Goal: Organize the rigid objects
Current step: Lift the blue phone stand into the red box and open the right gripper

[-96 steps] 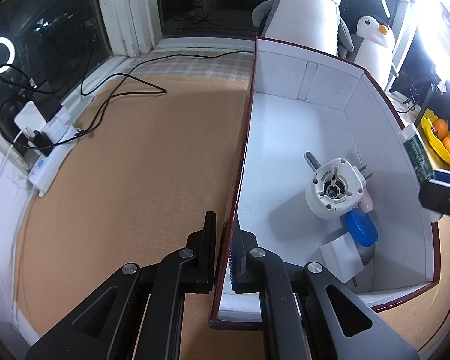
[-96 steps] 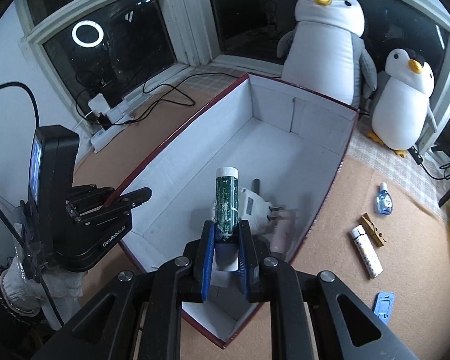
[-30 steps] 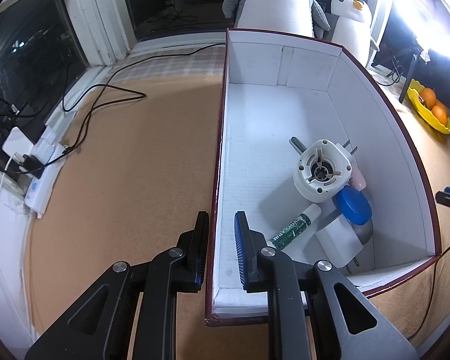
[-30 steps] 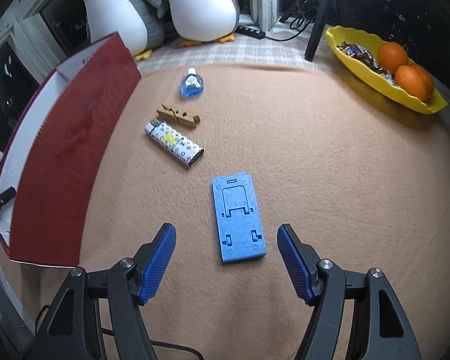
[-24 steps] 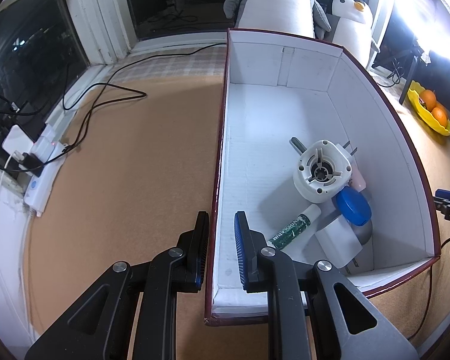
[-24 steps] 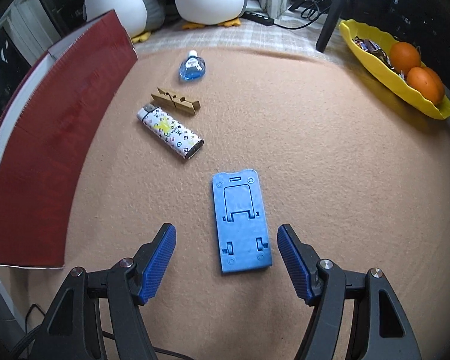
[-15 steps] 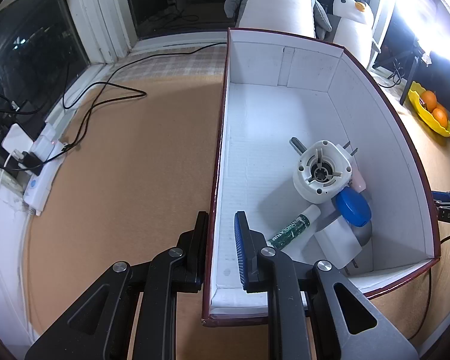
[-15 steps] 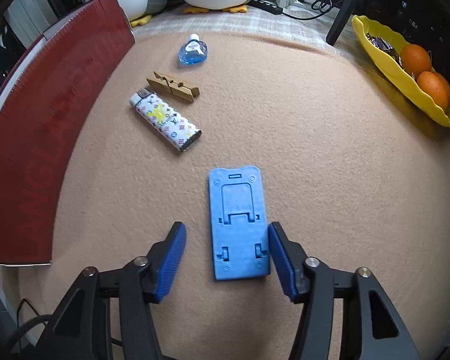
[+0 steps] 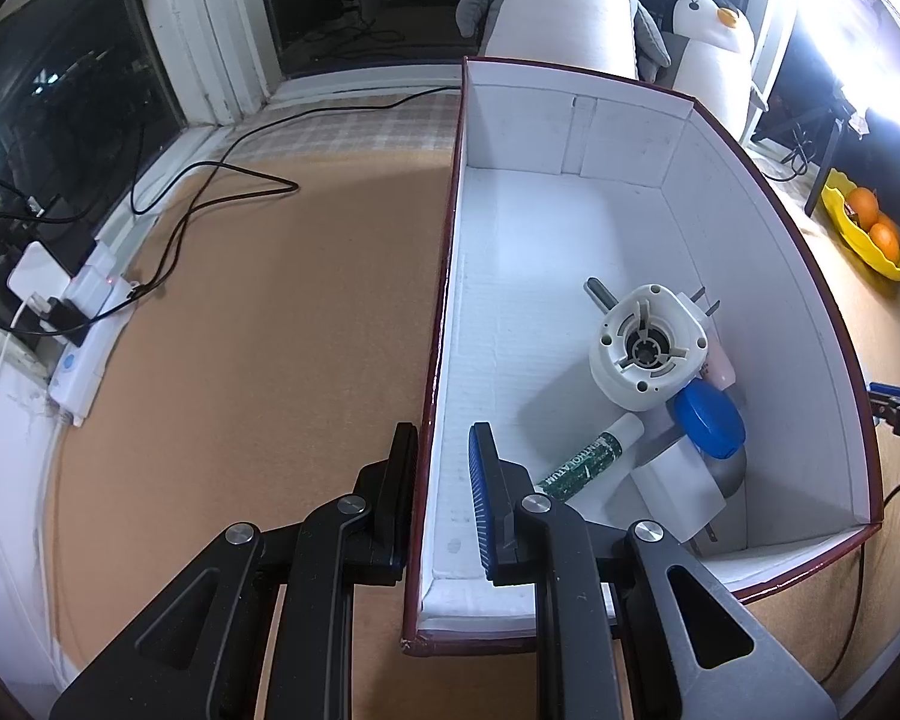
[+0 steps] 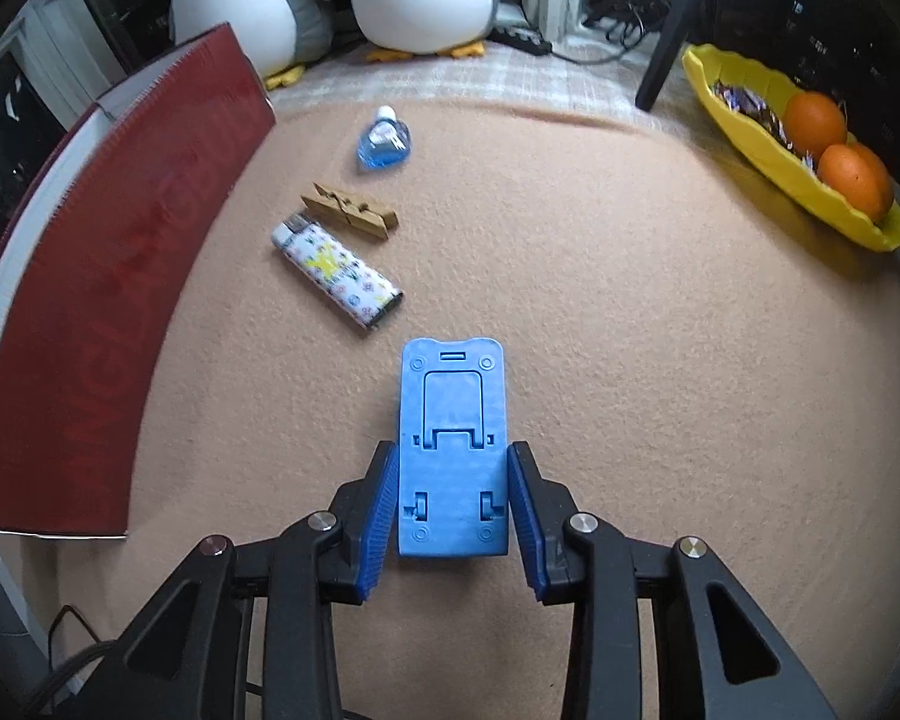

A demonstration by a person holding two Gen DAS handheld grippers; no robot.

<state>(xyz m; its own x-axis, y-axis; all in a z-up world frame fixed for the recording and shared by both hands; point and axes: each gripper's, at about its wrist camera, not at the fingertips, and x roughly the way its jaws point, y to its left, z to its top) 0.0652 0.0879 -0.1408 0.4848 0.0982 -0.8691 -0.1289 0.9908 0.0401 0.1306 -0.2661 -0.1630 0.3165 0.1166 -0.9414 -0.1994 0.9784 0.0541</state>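
The right gripper (image 10: 453, 507) has its 2 ribbed blue pads on either side of the near half of a flat blue plastic stand (image 10: 452, 447) lying on the tan felt mat (image 10: 630, 312); the pads sit right at its long edges, but whether they press it cannot be told. The stand is a rounded rectangle with moulded slots and a hinged flap. Ahead and left of the fingers lie a patterned lighter (image 10: 336, 269), a wooden clothespin (image 10: 349, 210) just beyond it, and a small clear blue bottle (image 10: 384, 139) farther out. Far right, a yellow dish (image 10: 744, 120) holds oranges and wrappers, its far end cut off.

The left gripper (image 9: 441, 495) straddles the near left wall of the box (image 9: 444, 276), 1 finger outside and 1 inside, with a visible gap to the wall on the inner side, so the jaws are partly open and hold nothing. The box is cardboard, dark red outside and white inside. To the right of the fingers it contains a green-labelled tube (image 9: 588, 459), a round white plastic part (image 9: 648, 354), a blue disc (image 9: 709, 425), a white plug adapter (image 9: 681, 489) and something grey, mostly hidden beneath them.
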